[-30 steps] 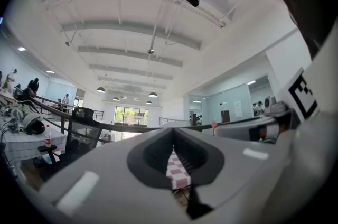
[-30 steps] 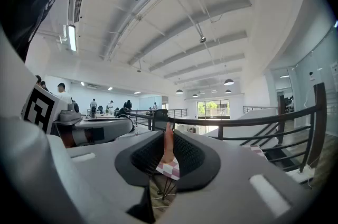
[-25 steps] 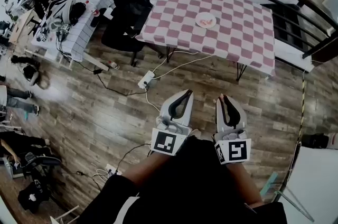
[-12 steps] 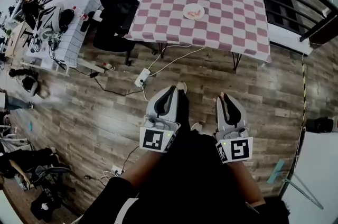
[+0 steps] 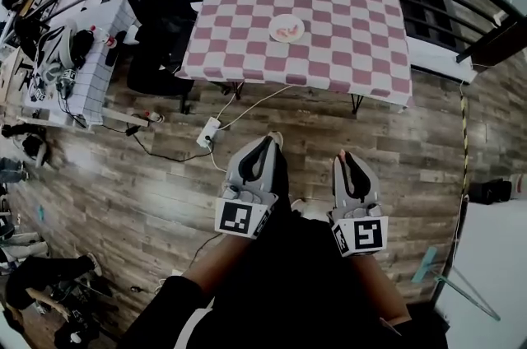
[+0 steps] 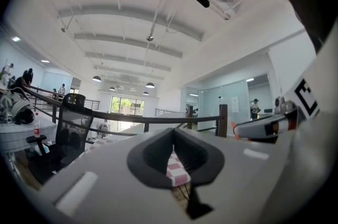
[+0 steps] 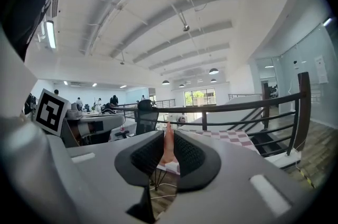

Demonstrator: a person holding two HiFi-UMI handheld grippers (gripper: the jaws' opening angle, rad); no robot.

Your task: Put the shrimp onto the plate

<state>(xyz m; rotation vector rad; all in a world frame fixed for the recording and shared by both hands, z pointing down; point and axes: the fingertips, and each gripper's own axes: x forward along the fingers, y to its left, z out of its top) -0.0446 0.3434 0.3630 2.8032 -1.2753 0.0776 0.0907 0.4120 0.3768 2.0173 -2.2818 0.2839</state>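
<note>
Your right claw is clamped on a pink shrimp, which stands upright between its pads. Your left claw is closed with nothing in it. You hold both low in front of you over the wooden floor, well apart from the checked tabletop. A white plate sits there with something pink on it. The shrimp looks thin, so a jolt on the way or a slackened squeeze could probably drop it short of the plate.
</note>
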